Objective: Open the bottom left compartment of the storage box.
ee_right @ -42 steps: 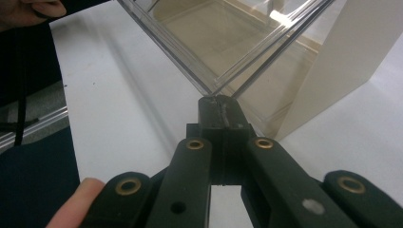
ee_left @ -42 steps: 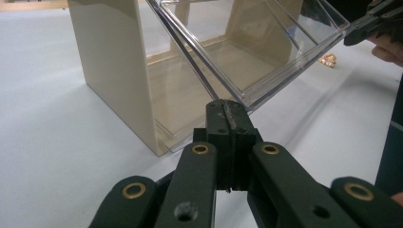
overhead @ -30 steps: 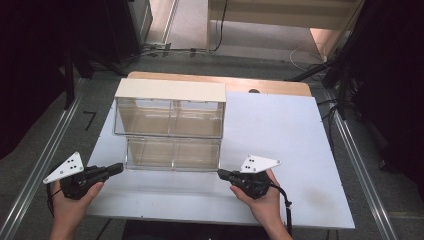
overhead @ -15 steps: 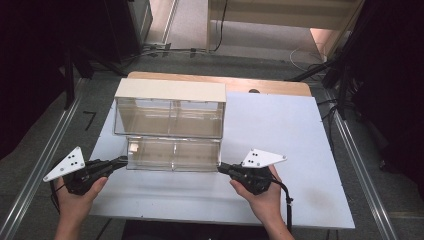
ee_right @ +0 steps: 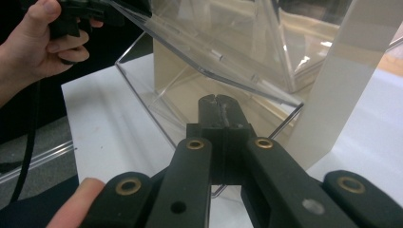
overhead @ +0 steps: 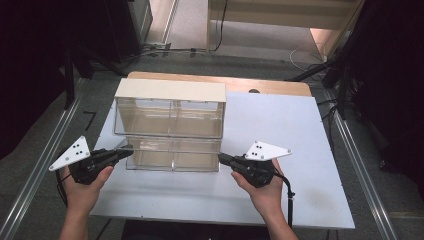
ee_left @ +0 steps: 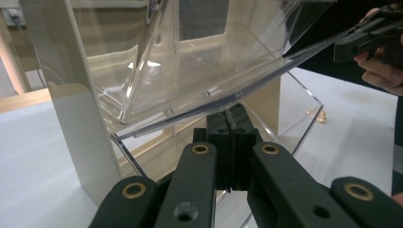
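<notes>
2 grippers have closed in on the clear drawer cabinet (overhead: 170,127), mid-worktop (overhead: 280,130); the left gripper (overhead: 125,151) and right gripper (overhead: 223,159), both with jaws pressed together and empty, now flank its lower drawer row (overhead: 172,155), seemingly poised to pull.

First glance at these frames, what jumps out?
A clear-fronted drawer cabinet with a cream top stands at the middle of the white table. The left gripper and the right gripper, jaws together, meet the lower drawer at its two front corners; it looks tilted out.
</notes>
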{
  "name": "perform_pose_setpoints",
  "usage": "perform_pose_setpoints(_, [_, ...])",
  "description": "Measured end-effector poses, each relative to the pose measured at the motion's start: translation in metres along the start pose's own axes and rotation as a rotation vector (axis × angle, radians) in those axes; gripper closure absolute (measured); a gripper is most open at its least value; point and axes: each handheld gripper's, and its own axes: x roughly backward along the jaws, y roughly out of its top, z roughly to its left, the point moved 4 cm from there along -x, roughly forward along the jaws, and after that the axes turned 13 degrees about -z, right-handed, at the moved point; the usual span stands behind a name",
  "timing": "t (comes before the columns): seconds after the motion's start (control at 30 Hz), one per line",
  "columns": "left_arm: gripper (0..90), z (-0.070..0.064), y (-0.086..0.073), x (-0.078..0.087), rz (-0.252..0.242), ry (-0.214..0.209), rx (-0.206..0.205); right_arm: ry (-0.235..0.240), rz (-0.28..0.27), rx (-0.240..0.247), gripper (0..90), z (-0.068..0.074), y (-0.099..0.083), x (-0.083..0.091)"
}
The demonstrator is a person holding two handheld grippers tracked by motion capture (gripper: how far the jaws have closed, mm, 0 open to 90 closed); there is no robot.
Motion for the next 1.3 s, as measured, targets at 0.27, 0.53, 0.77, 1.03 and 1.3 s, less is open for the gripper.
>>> perform_pose_setpoints(0.27, [90.0, 0.004, 0.005, -0.002, -0.036, 0.025, 0.017, -0.019, -0.030, 0.010, 88.3, -0.004, 0.007, 0.002])
perform_pose_setpoints(0.53, [90.0, 0.004, 0.009, -0.005, -0.036, 0.043, 0.023, -0.024, -0.050, 0.014, 88.3, -0.006, 0.014, 0.004])
perform_pose_setpoints(0.77, [90.0, 0.004, 0.009, -0.006, -0.044, 0.040, 0.037, -0.013, -0.057, 0.019, 88.3, -0.006, 0.017, 0.001])
perform_pose_setpoints(1.03, [90.0, 0.003, 0.010, -0.007, -0.048, 0.048, 0.039, -0.002, -0.066, 0.028, 88.3, -0.008, 0.022, 0.001])
perform_pose_setpoints(1.3, [90.0, 0.003, 0.011, -0.008, -0.045, 0.052, 0.038, 0.029, -0.066, 0.017, 79.9, -0.013, 0.020, 0.013])
